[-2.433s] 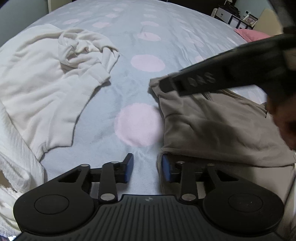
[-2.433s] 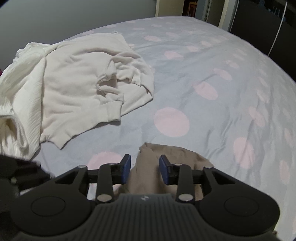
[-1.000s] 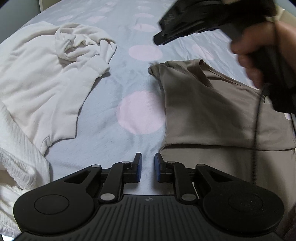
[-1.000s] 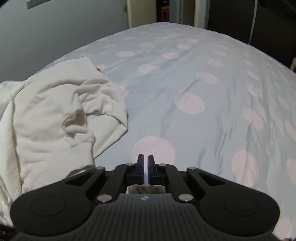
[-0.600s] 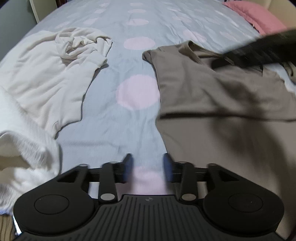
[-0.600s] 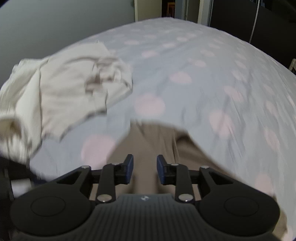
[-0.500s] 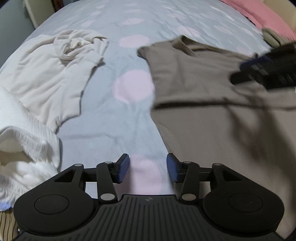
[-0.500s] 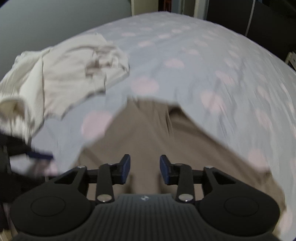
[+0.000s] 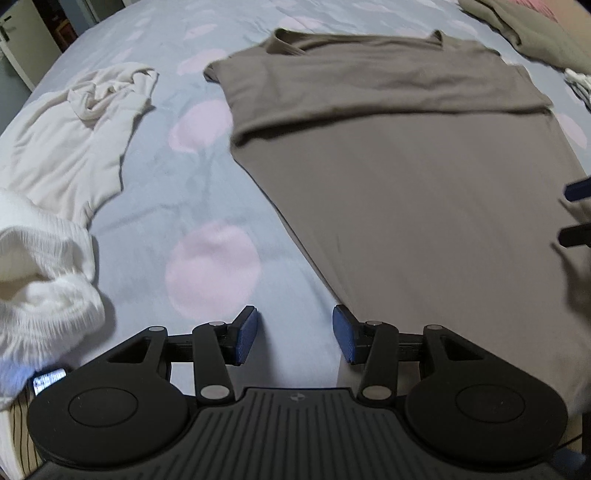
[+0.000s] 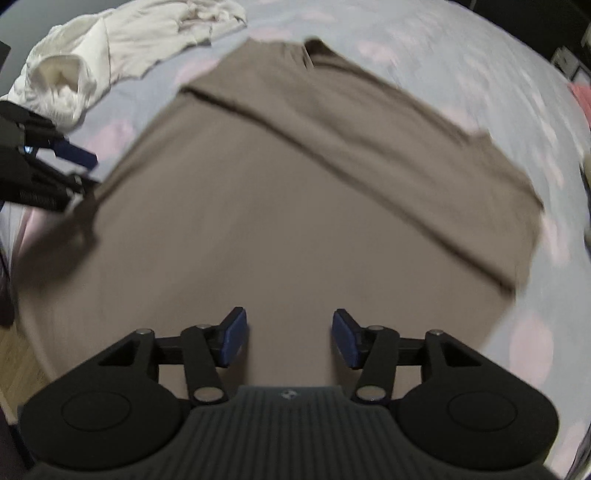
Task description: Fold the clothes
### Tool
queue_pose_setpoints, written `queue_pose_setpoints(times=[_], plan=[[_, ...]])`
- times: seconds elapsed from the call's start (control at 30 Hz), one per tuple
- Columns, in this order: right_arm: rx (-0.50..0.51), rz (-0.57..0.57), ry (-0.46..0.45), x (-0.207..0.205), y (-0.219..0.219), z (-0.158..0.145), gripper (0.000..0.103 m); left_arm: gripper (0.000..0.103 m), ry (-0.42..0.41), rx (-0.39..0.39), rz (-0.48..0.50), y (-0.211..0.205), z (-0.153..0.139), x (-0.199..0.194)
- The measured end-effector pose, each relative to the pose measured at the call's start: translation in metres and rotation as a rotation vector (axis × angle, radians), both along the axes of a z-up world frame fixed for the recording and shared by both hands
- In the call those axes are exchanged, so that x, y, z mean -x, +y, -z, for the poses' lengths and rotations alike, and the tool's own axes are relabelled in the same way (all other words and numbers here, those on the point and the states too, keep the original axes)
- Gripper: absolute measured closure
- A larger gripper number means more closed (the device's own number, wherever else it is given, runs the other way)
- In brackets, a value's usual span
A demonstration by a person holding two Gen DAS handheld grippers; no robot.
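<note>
The taupe T-shirt (image 9: pixel 424 177) lies spread flat on the bed (image 9: pixel 192 184), which has a light blue cover with pale pink dots. Its collar points to the far side, and the upper part with the sleeves is folded down over the body, so a straight fold edge runs across the shirt. In the right wrist view the shirt fills most of the picture, somewhat blurred.

The left claw (image 9: pixel 294 335) is released, with its blue pads wide apart and nothing between them. It hangs over the bed cover at the left edge of the shirt, near the lower hem; the right pad stands just at the shirt's edge. The right claw (image 10: pixel 288 339) is also released and empty, above the lower part of the shirt.

To the left of the shirt, apart from it, a cream sweatshirt (image 9: pixel 74 133) lies crumpled on the bed. Nearer to the left claw there is a white ribbed garment (image 9: pixel 40 280) in a heap. At the far right corner another olive-brown garment (image 9: pixel 532 33) lies bunched, with something pink behind it. No garment lies between the claws and the shirt. No container is seen; all clothes lie directly on the bed.
</note>
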State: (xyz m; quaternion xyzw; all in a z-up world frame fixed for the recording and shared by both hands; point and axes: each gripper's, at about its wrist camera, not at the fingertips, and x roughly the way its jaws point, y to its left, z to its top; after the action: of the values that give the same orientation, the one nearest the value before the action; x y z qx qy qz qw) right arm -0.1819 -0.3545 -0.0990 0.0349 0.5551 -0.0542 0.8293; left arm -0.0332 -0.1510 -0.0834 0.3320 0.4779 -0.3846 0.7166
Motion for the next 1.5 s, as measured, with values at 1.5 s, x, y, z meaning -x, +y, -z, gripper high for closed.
queue_pose_setpoints(times=[1.5], plan=[[-0.117, 0.165, 0.207, 0.104, 0.003, 0.016, 0.069, 0.036, 0.276, 0.122, -0.089, 0.088, -0.015, 0.028]])
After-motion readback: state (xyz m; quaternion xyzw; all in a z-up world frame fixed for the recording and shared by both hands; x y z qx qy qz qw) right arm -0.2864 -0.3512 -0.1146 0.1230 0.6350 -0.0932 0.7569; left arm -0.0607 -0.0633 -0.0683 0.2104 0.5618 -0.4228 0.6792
